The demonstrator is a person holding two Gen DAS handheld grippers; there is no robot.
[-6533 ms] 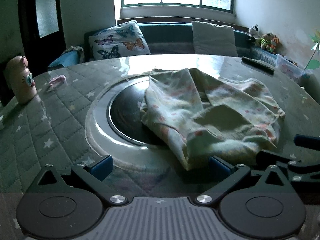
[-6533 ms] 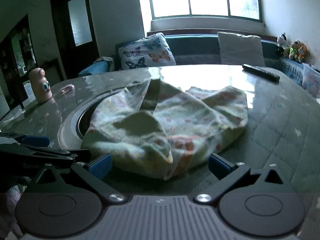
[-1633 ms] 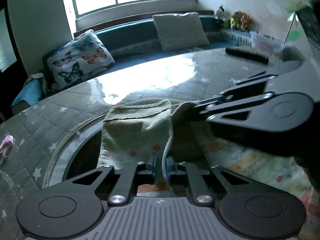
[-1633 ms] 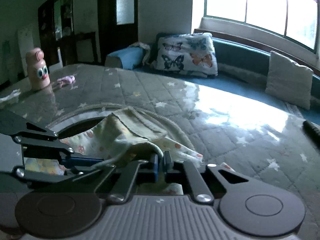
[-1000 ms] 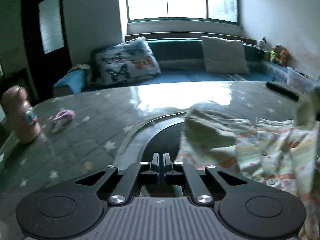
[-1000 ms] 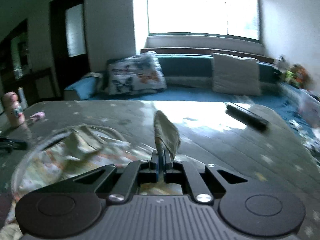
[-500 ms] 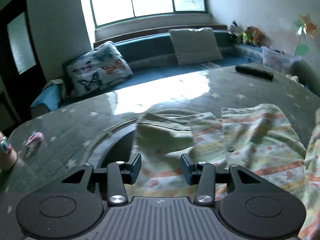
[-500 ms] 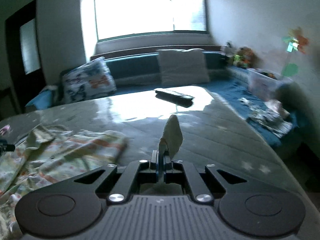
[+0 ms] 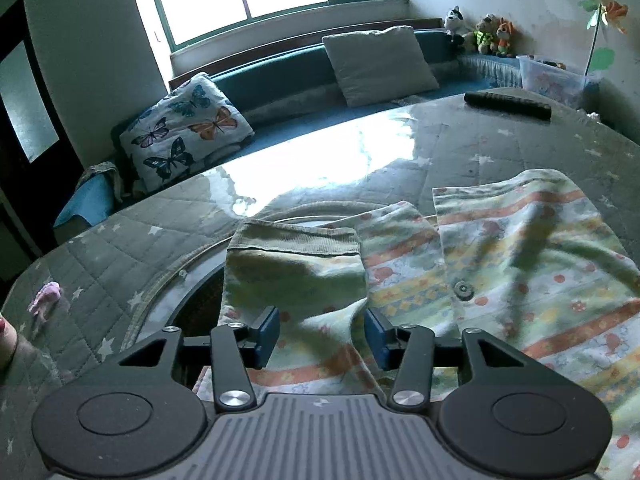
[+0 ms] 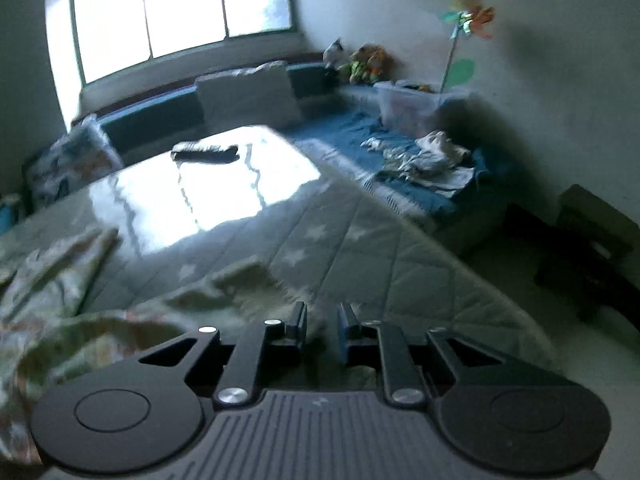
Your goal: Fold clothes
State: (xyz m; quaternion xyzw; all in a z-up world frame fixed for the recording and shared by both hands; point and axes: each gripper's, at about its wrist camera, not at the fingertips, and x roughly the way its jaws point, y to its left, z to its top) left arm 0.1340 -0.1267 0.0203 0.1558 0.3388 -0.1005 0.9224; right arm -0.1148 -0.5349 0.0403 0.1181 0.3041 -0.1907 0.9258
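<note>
A pale baby garment (image 9: 500, 264) with orange and yellow print lies spread on the quilted table (image 9: 520, 152). Its left sleeve (image 9: 296, 268), ending in a ribbed cuff, reaches over the round dark recess. My left gripper (image 9: 320, 332) hovers over that sleeve, its jaws opening; the cloth lies under and between the blue pads (image 9: 268, 330) without being pressed. In the blurred right wrist view the garment (image 10: 80, 280) trails to the left and its other sleeve end (image 10: 240, 280) rests just ahead of my right gripper (image 10: 322, 332). Those jaws are opening, a narrow gap showing.
A black remote control (image 9: 506, 105) lies at the far side of the table. A round dark recess (image 9: 200, 304) sits under the left sleeve. A small pink thing (image 9: 46, 298) lies at far left. The table's right edge (image 10: 460, 280) drops to the floor beside a bench (image 10: 400, 184).
My right gripper let the sleeve end drop onto the table, its jaws parted, and it swung right and lower. My left gripper drew closer over the left sleeve, jaws slightly wider.
</note>
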